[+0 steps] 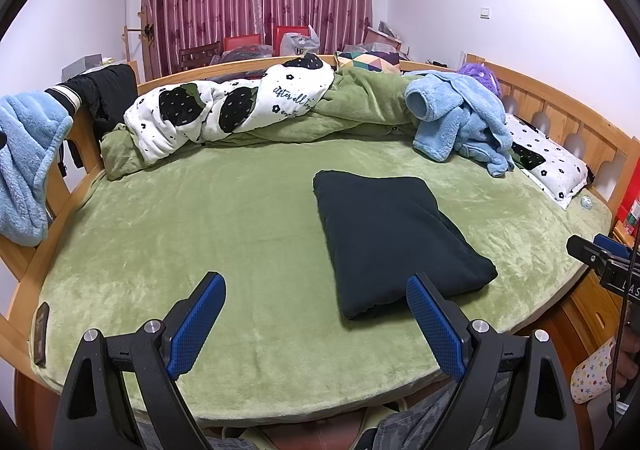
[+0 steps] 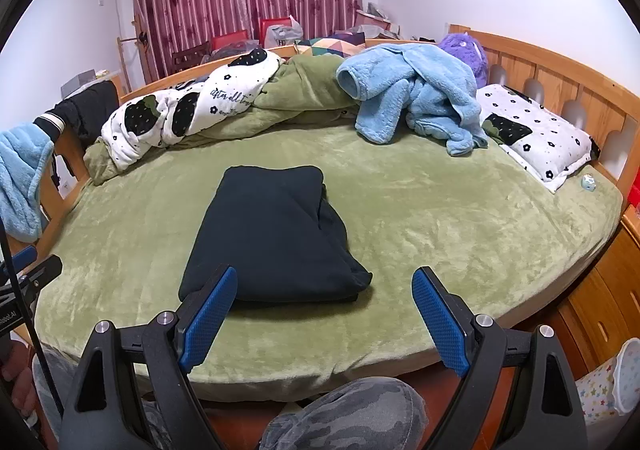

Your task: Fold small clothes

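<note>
Left wrist view: the left gripper (image 1: 314, 292) is held above the near edge of the green fleece bed cover (image 1: 200, 226), its blue-padded fingers (image 1: 198, 324) spread wide with nothing between them. The folded black garment (image 1: 396, 234) is seen lying flat on the cover, just beyond and slightly right of the gripper, its near corner partly hidden behind the right-hand finger, untouched as far as can be judged. Beyond the garment, a white strawberry-print quilt (image 1: 224, 105) is bundled along the far rail, and to the garment's far right a light blue fleece garment (image 1: 460, 121) is heaped. The right gripper (image 1: 600, 258) is glimpsed at the frame's right edge, right of the garment.

Right wrist view: the right gripper (image 2: 324, 292) is held over the near edge of the cover, fingers (image 2: 438, 324) likewise spread and empty. The black garment (image 2: 272, 234) is seen just ahead and left of centre, its near left corner hidden behind the left-hand finger. A strawberry-print pillow (image 2: 536, 137) is seen far right of the garment, by the wooden headboard (image 2: 560, 69). Camouflage trousers (image 2: 344, 414) are seen below the gripper.
</note>
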A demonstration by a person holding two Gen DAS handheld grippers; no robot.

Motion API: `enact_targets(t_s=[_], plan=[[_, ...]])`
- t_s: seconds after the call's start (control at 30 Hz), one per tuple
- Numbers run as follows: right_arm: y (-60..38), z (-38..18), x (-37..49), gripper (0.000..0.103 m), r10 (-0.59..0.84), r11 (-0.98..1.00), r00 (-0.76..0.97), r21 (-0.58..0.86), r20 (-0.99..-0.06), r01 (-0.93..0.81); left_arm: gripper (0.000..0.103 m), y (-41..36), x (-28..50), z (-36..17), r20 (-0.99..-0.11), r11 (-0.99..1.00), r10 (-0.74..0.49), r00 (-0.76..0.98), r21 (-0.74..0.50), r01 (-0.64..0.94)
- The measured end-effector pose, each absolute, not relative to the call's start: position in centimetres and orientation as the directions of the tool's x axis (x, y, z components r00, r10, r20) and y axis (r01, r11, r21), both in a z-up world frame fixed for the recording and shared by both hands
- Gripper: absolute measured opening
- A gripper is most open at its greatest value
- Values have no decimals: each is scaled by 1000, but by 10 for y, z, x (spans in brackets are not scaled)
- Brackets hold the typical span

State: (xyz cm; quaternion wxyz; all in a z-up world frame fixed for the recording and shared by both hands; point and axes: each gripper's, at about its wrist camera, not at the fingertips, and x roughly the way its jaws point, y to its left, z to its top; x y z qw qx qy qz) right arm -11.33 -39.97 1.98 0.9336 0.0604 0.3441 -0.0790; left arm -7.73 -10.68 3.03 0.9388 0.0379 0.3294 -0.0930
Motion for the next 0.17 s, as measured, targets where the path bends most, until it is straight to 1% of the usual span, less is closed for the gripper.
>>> enact_targets(t_s=[0.17], plan=[[-388,20,-112,88,-108,981,753,54,-649,188,92,-105,-77,30,-625,978,-159,764,4,208]])
